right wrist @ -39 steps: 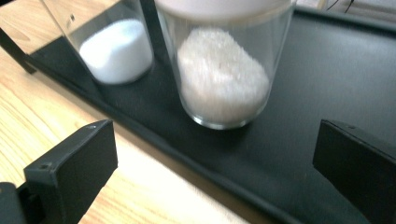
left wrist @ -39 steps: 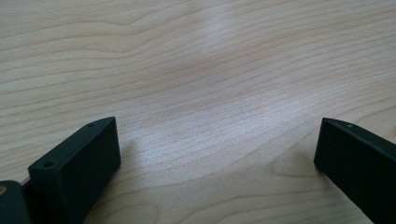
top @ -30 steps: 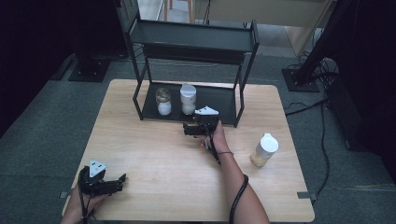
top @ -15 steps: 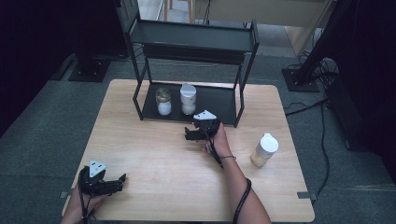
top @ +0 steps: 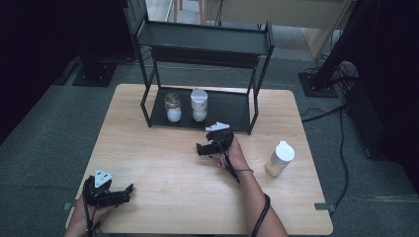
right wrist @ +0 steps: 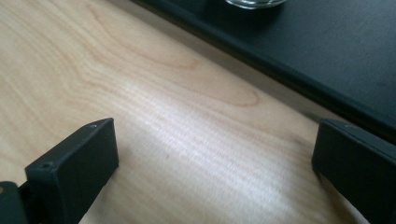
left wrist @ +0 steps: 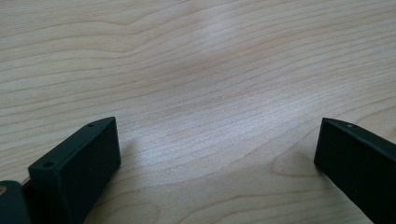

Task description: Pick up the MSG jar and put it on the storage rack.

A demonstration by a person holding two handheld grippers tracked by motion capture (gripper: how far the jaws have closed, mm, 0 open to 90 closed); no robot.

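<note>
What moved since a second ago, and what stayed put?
The right gripper drew back from the black shelf toward the person, and it is open with nothing in it. The left gripper stayed at the near left corner of the table, open too. The two jars on the shelf and the white-capped bottle did not move.

The table is pale wood with a wavy grain, streaked lighter where light falls. The rack is black, frame and shelves alike. Both grippers, left and right, are black, each topped by a light grey plate. The jar by the right edge has a white lid over yellowish contents. On the rack's lower shelf, one jar looks white-lidded, the other jar perhaps brownish-lidded, both holding something white.
</note>
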